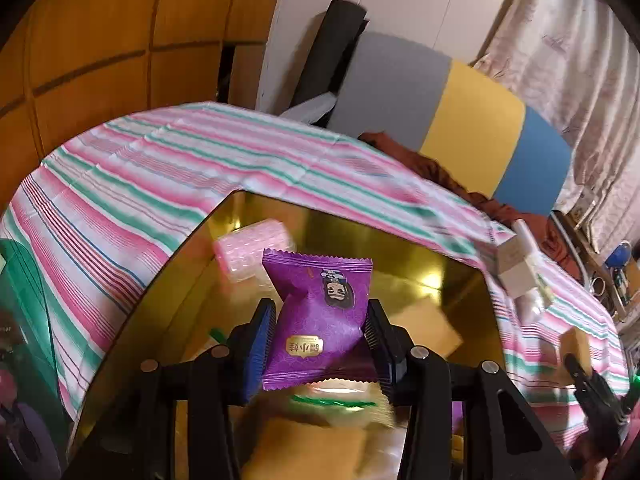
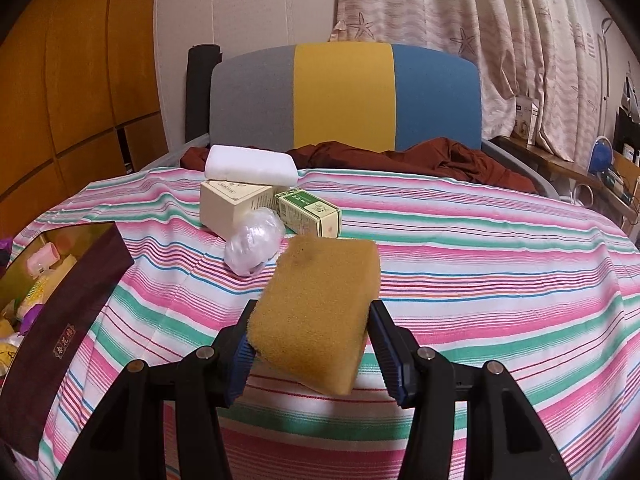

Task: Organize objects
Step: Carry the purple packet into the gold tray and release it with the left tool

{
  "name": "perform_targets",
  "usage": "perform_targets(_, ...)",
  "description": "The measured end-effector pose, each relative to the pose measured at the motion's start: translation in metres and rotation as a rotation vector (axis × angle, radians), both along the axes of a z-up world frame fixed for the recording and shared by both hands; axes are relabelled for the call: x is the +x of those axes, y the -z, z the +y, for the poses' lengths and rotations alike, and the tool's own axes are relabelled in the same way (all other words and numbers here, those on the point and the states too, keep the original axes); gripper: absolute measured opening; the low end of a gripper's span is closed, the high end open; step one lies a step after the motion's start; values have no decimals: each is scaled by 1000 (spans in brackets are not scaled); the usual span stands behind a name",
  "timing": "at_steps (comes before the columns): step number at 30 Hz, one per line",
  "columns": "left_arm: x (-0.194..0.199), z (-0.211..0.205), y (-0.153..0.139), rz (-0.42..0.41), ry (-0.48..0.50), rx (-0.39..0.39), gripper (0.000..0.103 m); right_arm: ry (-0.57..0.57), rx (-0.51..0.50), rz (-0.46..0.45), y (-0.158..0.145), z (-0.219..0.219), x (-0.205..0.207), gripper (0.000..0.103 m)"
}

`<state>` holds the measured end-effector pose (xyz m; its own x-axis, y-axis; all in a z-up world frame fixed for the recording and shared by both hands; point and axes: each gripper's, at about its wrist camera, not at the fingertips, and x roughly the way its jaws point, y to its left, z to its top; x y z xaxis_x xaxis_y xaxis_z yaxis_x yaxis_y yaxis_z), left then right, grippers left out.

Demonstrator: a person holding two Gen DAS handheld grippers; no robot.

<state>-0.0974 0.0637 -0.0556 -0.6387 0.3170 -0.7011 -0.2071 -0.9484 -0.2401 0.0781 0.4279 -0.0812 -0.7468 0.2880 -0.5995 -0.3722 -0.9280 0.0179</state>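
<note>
My left gripper (image 1: 320, 340) is shut on a purple snack packet (image 1: 320, 320) and holds it over the gold-lined box (image 1: 448, 280). Inside that box lie a pink ridged packet (image 1: 250, 252) and a yellow packet with a green strip (image 1: 340, 400). In the right wrist view my right gripper (image 2: 312, 354) is shut on a yellow sponge (image 2: 320, 312), held above the striped cloth. The same box (image 2: 68, 312) shows at the left there, with its dark maroon wall. My right gripper with the sponge (image 1: 576, 346) also appears at the right edge of the left wrist view.
On the striped tablecloth (image 2: 480, 280) stand a cream box (image 2: 232, 208), a green-and-white box (image 2: 312, 212), a white foam block (image 2: 252, 170) and a crumpled clear bag (image 2: 254, 246). Behind the table are a grey, yellow and blue chair back (image 2: 344, 96) and brown fabric (image 2: 460, 162).
</note>
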Motion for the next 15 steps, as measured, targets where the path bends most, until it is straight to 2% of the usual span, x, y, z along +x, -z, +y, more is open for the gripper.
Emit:
perform_targets(3, -14, -4, 13, -49, -8, -23, 46, -5, 20, -12, 0, -4, -1, 54)
perform_targets(6, -26, -8, 27, -153, -2, 27, 46, -15, 44, -20, 1, -10, -2, 54)
perform_targets(9, -29, -14, 31, -189, -22, 50, 47, -27, 62, -24, 0, -14, -3, 54)
perform_targets(11, -27, -19, 31, -184, -32, 70, 55, -35, 70, -25, 0, -17, -2, 54)
perform_targets(13, -22, -24, 26, -161, -48, 101, 75, -44, 71, -26, 0, -20, -2, 54)
perform_targets(15, -16, -30, 21, -135, -68, 128, 81, -54, 65, -31, 0, -22, -2, 54)
